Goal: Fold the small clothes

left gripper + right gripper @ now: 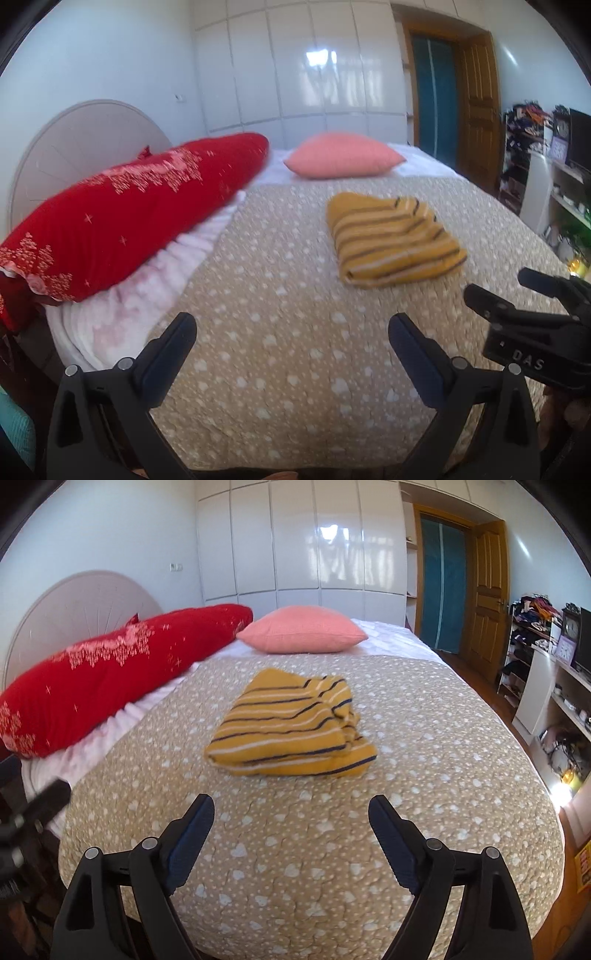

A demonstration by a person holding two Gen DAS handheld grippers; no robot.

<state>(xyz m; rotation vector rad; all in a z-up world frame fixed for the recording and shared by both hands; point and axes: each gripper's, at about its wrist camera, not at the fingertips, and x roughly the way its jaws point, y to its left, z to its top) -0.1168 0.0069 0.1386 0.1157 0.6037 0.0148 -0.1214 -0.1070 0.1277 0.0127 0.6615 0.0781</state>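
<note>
A yellow garment with dark and white stripes (395,240) lies folded in a compact bundle on the beige bedspread (280,350); it also shows in the right wrist view (291,725). My left gripper (291,328) is open and empty, above the near part of the bed, well short and left of the garment. My right gripper (291,808) is open and empty, just short of the garment's near edge. The right gripper also shows at the right edge of the left wrist view (495,284).
A long red pillow (122,218) lies along the left over white bedding (125,295). A pink cushion (343,155) sits at the far end. Shelves with clutter (554,686) stand to the right of the bed, a wooden door (487,594) beyond.
</note>
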